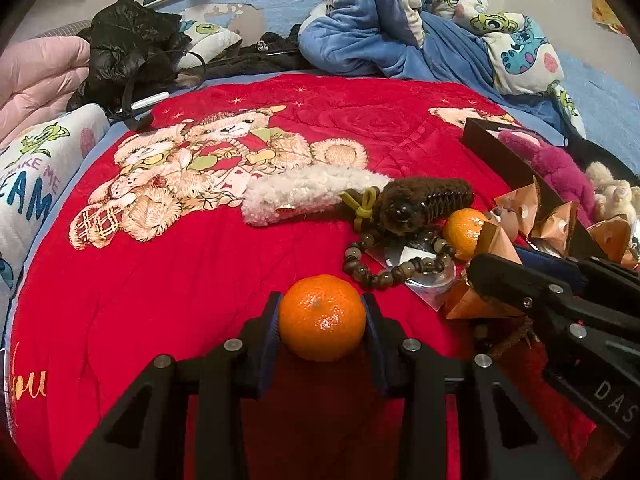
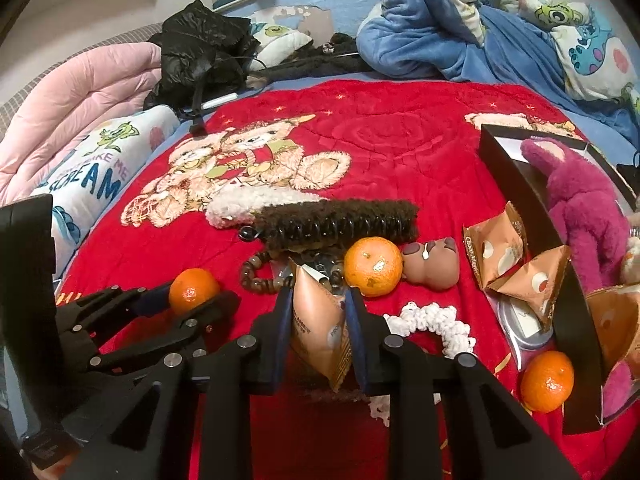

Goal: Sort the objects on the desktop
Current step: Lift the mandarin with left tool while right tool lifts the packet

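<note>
My left gripper (image 1: 322,316) is shut on a tangerine (image 1: 322,318) just above the red bear quilt (image 1: 200,264); it also shows in the right wrist view (image 2: 194,292). My right gripper (image 2: 318,316) is shut on an orange snack packet (image 2: 318,328). A second tangerine (image 2: 373,266) lies just ahead of it, a third tangerine (image 2: 547,380) at the right by a black box (image 2: 576,320). A bead bracelet (image 1: 394,266), a brown fuzzy hair clip (image 2: 340,224), a white fuzzy hair clip (image 1: 304,194) and a brown toy figure (image 2: 432,264) lie in the middle.
Two more snack packets (image 2: 516,264) and a white scrunchie (image 2: 432,320) lie right of centre. The box holds a magenta plush (image 2: 580,208). A black jacket (image 2: 200,52), pink duvet (image 2: 80,96) and blue blankets (image 2: 440,40) border the quilt.
</note>
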`<action>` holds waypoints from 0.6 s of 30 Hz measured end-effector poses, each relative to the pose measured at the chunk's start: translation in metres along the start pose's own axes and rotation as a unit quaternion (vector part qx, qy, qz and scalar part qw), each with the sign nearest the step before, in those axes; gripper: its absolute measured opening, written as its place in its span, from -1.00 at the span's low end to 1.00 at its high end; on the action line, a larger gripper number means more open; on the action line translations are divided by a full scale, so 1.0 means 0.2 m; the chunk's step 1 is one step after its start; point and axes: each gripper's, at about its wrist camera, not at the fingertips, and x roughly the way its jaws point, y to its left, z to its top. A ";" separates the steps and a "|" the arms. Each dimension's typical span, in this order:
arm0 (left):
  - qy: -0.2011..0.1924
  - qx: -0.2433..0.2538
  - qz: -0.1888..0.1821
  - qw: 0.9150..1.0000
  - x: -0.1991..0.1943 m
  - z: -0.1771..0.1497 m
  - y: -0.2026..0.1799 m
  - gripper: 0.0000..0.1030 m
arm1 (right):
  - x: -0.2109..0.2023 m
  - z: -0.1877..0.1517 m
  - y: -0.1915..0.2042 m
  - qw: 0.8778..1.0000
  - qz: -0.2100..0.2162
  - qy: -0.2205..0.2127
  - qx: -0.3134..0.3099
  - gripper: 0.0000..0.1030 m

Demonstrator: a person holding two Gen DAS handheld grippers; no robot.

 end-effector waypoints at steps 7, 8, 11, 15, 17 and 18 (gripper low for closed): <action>-0.016 -0.003 -0.004 1.000 -0.06 0.01 -0.02 -0.24 | -0.06 0.01 0.00 1.000 0.000 -0.015 0.001 -0.52; -0.018 -0.004 -0.005 1.000 -0.07 0.01 -0.03 -0.24 | -0.07 0.01 0.00 1.000 0.002 -0.017 0.000 -0.52; -0.024 -0.004 -0.008 1.000 -0.10 0.02 -0.06 -0.24 | -0.10 0.01 0.00 1.000 -0.002 -0.021 0.000 -0.52; -0.030 -0.001 -0.018 0.999 -0.13 0.04 -0.14 -0.24 | -0.15 0.01 -0.02 1.000 -0.011 -0.029 0.003 -0.52; -0.033 0.005 -0.026 0.999 -0.14 0.05 -0.20 -0.24 | -0.19 0.01 -0.04 0.999 -0.023 -0.036 0.002 -0.52; -0.035 0.007 -0.029 0.999 -0.14 0.05 -0.23 -0.24 | -0.22 0.01 -0.07 0.999 -0.031 -0.040 0.003 -0.52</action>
